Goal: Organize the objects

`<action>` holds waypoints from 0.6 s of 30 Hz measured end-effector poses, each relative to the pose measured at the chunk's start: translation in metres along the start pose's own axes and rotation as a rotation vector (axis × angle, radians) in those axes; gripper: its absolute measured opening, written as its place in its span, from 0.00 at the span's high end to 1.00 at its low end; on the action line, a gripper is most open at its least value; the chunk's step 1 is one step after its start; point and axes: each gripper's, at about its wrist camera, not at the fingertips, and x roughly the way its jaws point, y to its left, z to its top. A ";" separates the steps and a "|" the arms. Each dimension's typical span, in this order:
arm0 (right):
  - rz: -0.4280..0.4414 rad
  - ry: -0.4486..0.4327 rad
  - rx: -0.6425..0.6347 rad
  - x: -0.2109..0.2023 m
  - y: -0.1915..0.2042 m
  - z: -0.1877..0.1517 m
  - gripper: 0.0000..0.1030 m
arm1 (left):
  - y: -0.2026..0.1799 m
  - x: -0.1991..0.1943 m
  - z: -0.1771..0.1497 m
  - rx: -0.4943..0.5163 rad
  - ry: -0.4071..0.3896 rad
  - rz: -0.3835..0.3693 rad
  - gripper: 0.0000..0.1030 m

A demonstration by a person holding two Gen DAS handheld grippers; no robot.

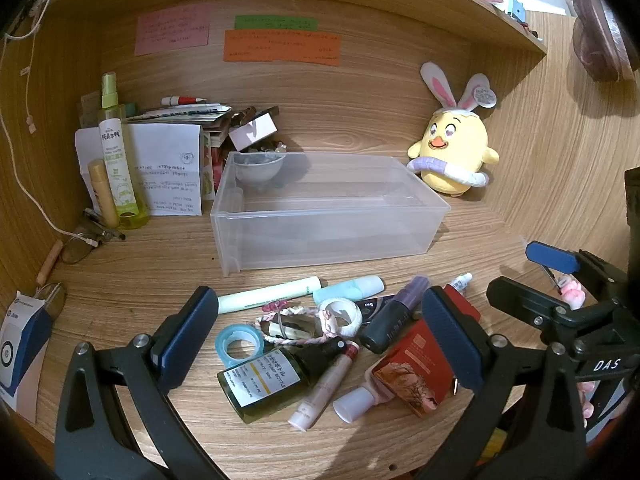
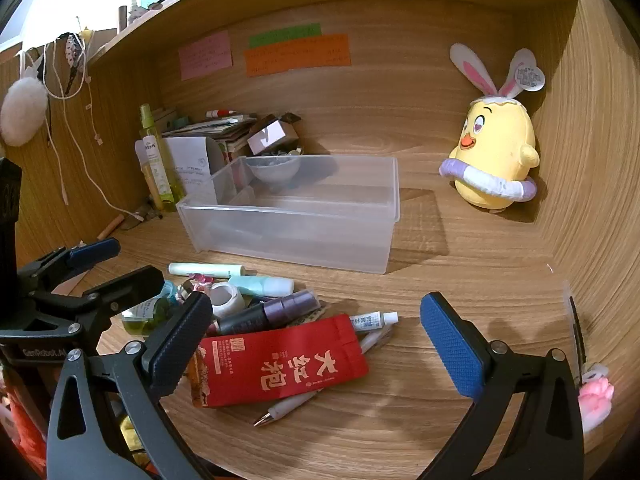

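Wooden desk (image 2: 460,300) lies bare to the right of the clear plastic bin (image 2: 296,216), up to the side wall. Small toiletries (image 1: 320,340) lie heaped before the bin. Left gripper (image 1: 320,328) and right gripper (image 2: 316,344) tilt downward over them, jaws spread wide, holding nothing.

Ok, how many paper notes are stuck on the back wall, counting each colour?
pink note: 1
green note: 1
orange note: 1
Total: 3
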 end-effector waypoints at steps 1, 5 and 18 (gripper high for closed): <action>0.001 0.001 0.001 0.000 0.000 0.000 0.00 | 0.000 0.000 0.000 -0.001 0.000 0.000 0.00; 0.003 0.003 0.000 0.000 0.000 -0.001 0.00 | 0.000 0.000 0.000 0.000 0.000 -0.001 0.00; 0.005 0.006 0.001 0.000 0.000 -0.001 0.00 | -0.002 0.000 -0.001 -0.001 -0.001 0.002 0.00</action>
